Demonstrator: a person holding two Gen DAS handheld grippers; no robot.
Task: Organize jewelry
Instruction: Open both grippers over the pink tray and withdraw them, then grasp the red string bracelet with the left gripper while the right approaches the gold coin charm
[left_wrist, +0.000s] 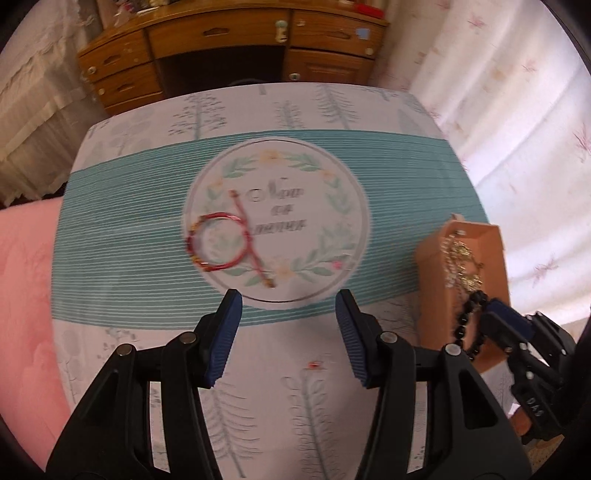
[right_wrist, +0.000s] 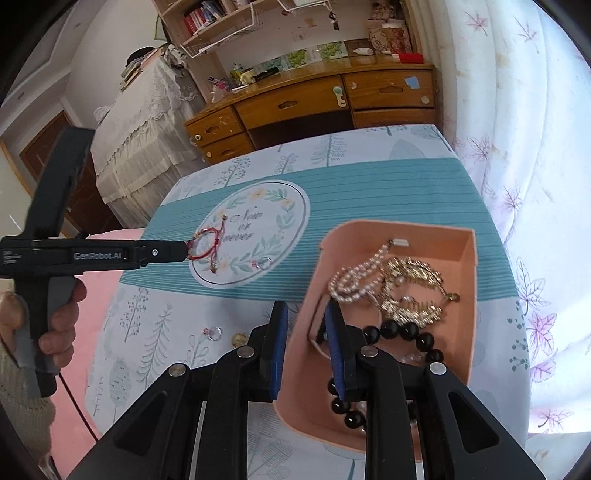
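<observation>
Table (left_wrist: 122, 266) with a tree-print cloth and a teal striped band fills both views; a round wreath emblem (right_wrist: 255, 236) sits mid-band. Wooden desk (right_wrist: 332, 96) stands beyond the far edge at 12 o'clock.

Pink box (right_wrist: 469, 295) rests on the cloth at about 3 o'clock of the emblem, well apart from it. Inside: a gold leaf-shaped piece (right_wrist: 413, 291), a pearl strand (right_wrist: 354, 277) touching its 9 o'clock side, and a black bead bracelet (right_wrist: 406, 332) along the near part, running under the right tool.

Left gripper (left_wrist: 288, 314) points down at the cloth, jaws standing moderately wide, nothing between the blue pads. Red cord bracelet (left_wrist: 218, 240) lies flat on the emblem's left half at about 11 o'clock of this gripper, near but apart. In the right wrist view the left tool's tip overlaps the bracelet's 9 o'clock edge; contact is probably only apparent, since the left view shows a gap. A hand (right_wrist: 59, 314) grips the left tool's handle.

Right gripper (right_wrist: 304, 343) has a narrow gap between its pads, straddling the box's near-left wall; the right pad is inside the box beside the black beads. Cannot tell whether the pads pinch the wall.

Small ring (right_wrist: 213, 333) and a gold bit (right_wrist: 239, 339) lie on the cloth at 9 o'clock of the right gripper, just beside it. Another ring (right_wrist: 264, 263) sits on the emblem's lower rim.
</observation>
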